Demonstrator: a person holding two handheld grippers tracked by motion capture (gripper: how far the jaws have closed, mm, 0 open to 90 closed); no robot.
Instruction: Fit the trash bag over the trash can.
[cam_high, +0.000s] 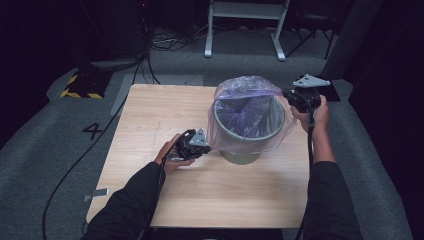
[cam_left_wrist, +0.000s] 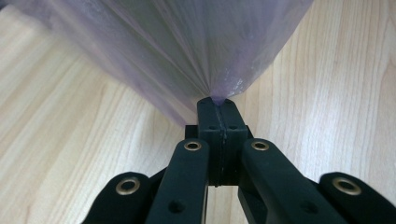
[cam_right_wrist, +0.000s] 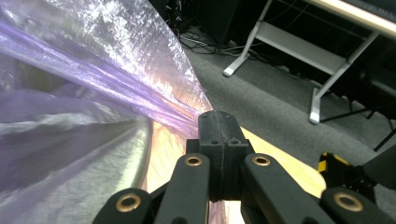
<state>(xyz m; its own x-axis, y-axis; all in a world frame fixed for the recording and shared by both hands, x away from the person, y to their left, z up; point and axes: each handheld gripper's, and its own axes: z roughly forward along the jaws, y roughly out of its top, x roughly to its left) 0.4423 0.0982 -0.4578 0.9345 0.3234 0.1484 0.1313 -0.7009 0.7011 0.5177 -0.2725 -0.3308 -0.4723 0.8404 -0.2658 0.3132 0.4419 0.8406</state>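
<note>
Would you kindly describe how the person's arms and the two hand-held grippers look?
Both forearms wear dark long sleeves. The left gripper and right gripper are black, each topped by a grey three-cornered plate and trailing a black cable. Close up, the black linkages carry brass-coloured rivets.

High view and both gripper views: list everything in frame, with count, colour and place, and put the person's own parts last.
Bin: one, grey-green, on the table right of centre.
Plastic bag: one, translucent purple, lining the bin and draped over its rim.
Table: one, light wood, centre.
Frame: one, white metal, on the floor beyond the table.
Hazard-striped block: one, yellow and black, floor at far left.
Number 4: one, black, on the grey carpet left of the table.
Left gripper: black, shut on the bag's near edge.
Right gripper: black, shut on the bag's far right edge.
Sleeves: two, black.
</note>
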